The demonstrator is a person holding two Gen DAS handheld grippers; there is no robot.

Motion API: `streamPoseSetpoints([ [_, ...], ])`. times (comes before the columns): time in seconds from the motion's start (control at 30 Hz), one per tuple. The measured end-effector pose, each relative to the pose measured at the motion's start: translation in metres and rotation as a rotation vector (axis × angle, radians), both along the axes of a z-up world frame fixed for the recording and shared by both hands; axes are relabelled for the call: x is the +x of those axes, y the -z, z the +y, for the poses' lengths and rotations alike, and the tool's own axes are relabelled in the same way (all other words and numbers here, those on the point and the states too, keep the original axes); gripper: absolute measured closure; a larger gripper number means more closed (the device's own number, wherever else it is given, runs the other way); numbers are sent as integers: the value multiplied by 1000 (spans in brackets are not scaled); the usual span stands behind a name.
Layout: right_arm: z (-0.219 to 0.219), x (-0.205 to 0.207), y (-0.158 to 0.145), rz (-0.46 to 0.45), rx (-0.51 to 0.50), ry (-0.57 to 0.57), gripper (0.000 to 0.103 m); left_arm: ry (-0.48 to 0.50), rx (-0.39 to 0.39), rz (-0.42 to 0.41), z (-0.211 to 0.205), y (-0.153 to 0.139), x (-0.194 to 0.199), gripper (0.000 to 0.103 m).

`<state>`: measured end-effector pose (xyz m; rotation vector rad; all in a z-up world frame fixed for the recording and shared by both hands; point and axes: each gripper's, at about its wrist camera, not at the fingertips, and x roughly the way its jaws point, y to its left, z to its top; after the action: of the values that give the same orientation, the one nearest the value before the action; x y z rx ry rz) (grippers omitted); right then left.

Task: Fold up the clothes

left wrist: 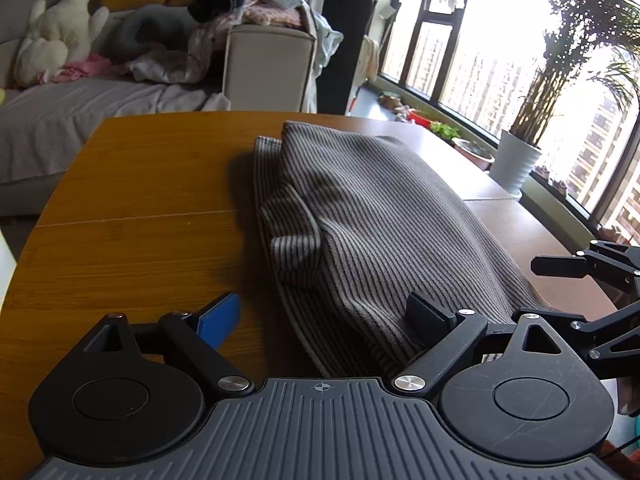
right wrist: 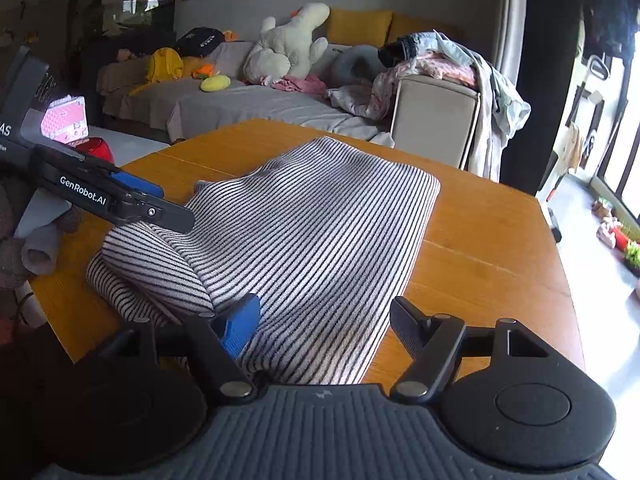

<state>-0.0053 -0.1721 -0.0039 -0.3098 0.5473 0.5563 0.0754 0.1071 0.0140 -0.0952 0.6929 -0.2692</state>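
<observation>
A grey garment with thin dark stripes lies folded on the wooden table, with a folded sleeve showing along its left edge. My left gripper hovers at the garment's near edge, open. Its blue finger is over bare wood and its black finger is over the cloth. In the right wrist view the same striped garment fills the middle of the table. My right gripper stands open over its near edge, with cloth lying between the fingers but not pinched. The left gripper shows at the garment's left side.
A sofa with a plush toy and a heap of clothes stands behind the table. Windows and a potted plant are beyond the table's right edge. A red object and a pink box sit at the left.
</observation>
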Motion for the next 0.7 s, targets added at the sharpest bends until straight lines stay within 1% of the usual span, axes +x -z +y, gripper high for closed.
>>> streamPoseSetpoints([
  [0.1, 9, -10, -11, -81, -53, -54, 29, -25, 13, -5, 9, -2, -5, 9],
  [0.2, 22, -22, -18, -68, -36, -188, 22, -58, 26, -10, 19, -5, -10, 9],
  [0.23, 28, -27, -15, -63, -49, -232, 20, -73, 30, -8, 22, -5, -11, 9],
  [0.3, 42, -37, -9, -53, -76, -320, 20, -95, 37, 0, 28, -5, -12, 9],
  [0.4, 58, -47, 7, -81, -156, -383, 20, -101, 46, 3, 31, -6, -15, 9],
  [0.43, 62, -50, 12, -96, -181, -398, 18, -98, 49, 2, 31, -7, -16, 9],
  [0.5, 68, -54, 18, -148, -204, -411, 16, -91, 55, 0, 30, -8, -17, 9],
  [0.53, 70, -52, 18, -143, -199, -400, 16, -87, 57, -1, 29, -9, -18, 9],
  [0.57, 71, -51, 18, -139, -193, -388, 17, -81, 57, -3, 28, -10, -18, 9],
  [0.6, 73, -49, 18, -134, -188, -377, 22, -75, 57, -4, 28, -11, -18, 9],
  [0.63, 72, -43, 16, -96, -160, -356, 32, -70, 57, -5, 27, -12, -19, 9],
  [0.67, 67, -35, 13, -43, -105, -331, 35, -60, 55, -9, 27, -13, -20, 9],
  [0.7, 59, -23, 8, 28, -27, -295, 37, -43, 50, -17, 26, -15, -22, 8],
])
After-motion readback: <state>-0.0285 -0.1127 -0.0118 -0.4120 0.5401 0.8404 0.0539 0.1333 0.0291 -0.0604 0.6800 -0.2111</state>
